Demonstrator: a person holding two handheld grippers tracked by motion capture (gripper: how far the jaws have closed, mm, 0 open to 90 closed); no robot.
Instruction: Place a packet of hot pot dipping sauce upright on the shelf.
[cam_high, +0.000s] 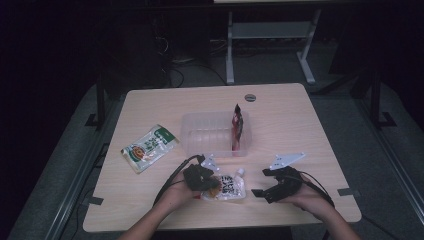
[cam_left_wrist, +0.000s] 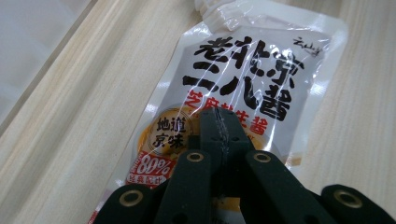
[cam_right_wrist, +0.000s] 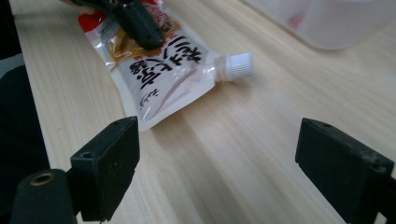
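While sauce pouch (cam_high: 227, 186) lies flat at table (cam_high: 300, 125) near edge | left gripper (cam_left_wrist: 219, 122) jaws closed together, resting on pouch; right gripper (cam_right_wrist: 217, 172) jaws wide, empty | pouch soft, slippery, light; grasp flat side seam.

clear plastic sauce pouch (cam_left_wrist: 243, 88) with black characters, orange label, white cap; pale striped wooden table (cam_high: 300, 125); green-white packet (cam_high: 149, 148).

Left gripper (cam_left_wrist: 219, 128) clamped, right gripper (cam_right_wrist: 217, 163) agape

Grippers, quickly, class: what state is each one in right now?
Left gripper: jaws shut, resting on the sauce pouch; a pinch on it cannot be told.
Right gripper: open, holding nothing, short of the pouch.
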